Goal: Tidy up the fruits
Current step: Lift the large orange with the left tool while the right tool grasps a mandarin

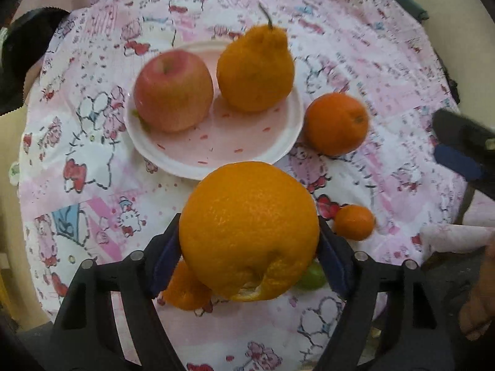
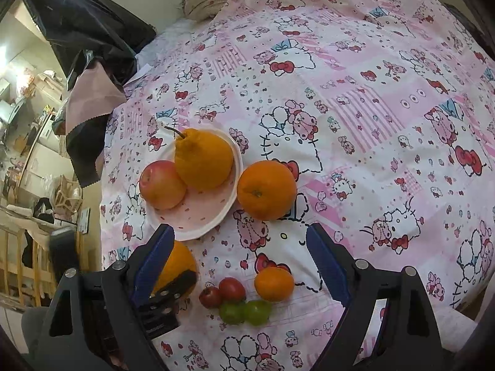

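cloth: pink-white cartoon print | plate: pale pink, red flecks | apple: red | grapes: green

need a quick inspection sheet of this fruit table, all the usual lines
surface: pink cartoon-print cloth over the table.
job's things: red apple and stemmed knobbly orange citrus on pale pink plate; medium orange, small tangerine, red and green small fruits on the cloth.
clutter: nothing seen.
grippers: left gripper shut on large orange; right gripper open, empty.
cables: nothing seen.
surroundings: dark fabric, shelves.
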A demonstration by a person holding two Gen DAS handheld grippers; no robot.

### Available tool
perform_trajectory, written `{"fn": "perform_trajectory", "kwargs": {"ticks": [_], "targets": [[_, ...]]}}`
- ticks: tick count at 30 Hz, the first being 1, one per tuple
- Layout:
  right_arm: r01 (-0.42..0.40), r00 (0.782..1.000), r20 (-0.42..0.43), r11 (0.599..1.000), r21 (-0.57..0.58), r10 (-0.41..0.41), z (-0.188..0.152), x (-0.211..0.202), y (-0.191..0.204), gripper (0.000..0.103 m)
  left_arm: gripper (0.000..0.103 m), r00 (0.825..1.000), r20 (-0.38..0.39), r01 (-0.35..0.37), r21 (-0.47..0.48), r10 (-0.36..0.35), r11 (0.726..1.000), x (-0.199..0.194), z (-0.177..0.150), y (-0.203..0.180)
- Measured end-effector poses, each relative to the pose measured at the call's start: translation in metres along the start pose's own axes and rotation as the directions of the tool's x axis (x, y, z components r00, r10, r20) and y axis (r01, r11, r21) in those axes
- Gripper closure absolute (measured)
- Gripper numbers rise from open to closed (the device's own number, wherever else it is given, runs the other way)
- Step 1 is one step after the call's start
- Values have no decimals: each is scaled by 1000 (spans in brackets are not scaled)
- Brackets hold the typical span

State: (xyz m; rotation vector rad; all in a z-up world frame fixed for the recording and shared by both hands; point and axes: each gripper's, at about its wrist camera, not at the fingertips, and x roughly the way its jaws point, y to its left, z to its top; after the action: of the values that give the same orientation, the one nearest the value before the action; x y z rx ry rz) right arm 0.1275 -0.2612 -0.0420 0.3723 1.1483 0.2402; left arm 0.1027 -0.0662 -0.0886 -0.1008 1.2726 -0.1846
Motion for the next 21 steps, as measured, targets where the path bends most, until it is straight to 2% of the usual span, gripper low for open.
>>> {"fn": "perform_trajectory", "kwargs": {"ticks": [8,12,18,21], "targets": [[-30,999,18,997,67,29,4,-7,-13,13,27,999,49,-19,-28,20,999,-55,1,20],[-39,999,19,994,98,37,8,-7,-18,13,27,995,79,-55,-45,58,997,-79,4,39],[-34,999,-21,978,208,39,26,11,-42,13,27,994,83,-58,-111,68,992,-75,3,64],[-2,999,-43,969,247,13,28,20,-50,13,27,998,45,-43,-153,50,987,-60,3,73]]}}
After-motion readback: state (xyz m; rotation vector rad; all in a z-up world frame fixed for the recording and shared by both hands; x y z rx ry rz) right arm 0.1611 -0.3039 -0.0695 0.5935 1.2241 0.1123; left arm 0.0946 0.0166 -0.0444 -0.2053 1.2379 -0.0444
